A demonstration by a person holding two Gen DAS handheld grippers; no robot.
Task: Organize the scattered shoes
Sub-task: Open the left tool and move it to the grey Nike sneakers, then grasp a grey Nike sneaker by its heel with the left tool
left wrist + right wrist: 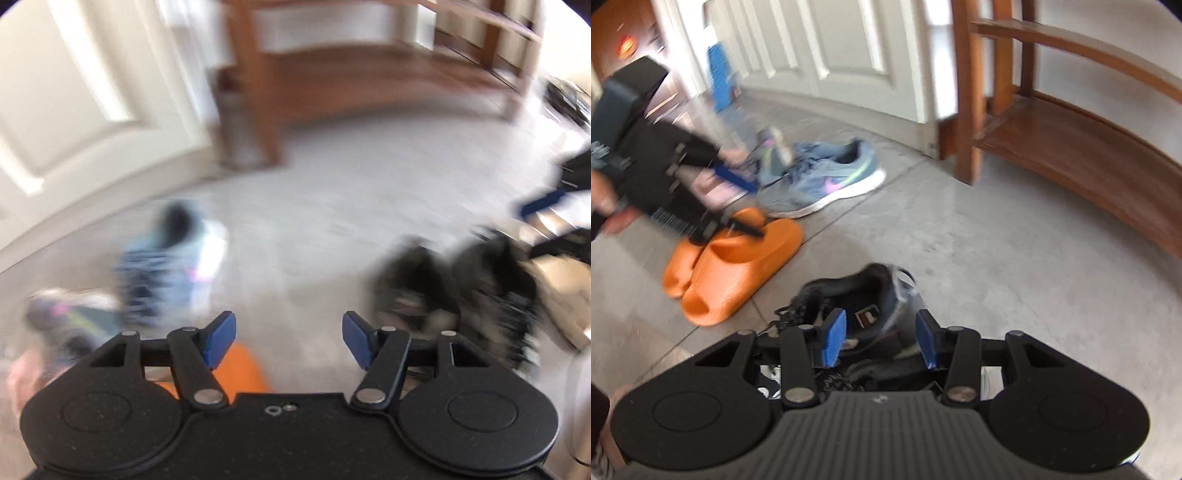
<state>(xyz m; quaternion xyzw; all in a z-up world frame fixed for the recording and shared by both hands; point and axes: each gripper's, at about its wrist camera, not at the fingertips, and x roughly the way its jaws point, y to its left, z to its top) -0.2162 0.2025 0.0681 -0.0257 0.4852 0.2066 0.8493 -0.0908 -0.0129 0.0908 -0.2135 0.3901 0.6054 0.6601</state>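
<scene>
Left gripper jaws are spread, empty. Right gripper jaws are parted around the black sneaker on the floor; grip unclear. Soft, light; collar rim is best pinched.

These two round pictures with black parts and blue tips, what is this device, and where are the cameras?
A person holds one hand-held gripper in each hand; each carries a wide-angle camera looking along its two blue fingers. The blurred picture is from the left gripper: its jaws stand apart, nothing between them. The other is from the right gripper, jaws apart around a black lace-up sneaker; whether they grip is unclear. On the grey tile floor lie orange foam slides and a grey-blue running shoe.
</scene>
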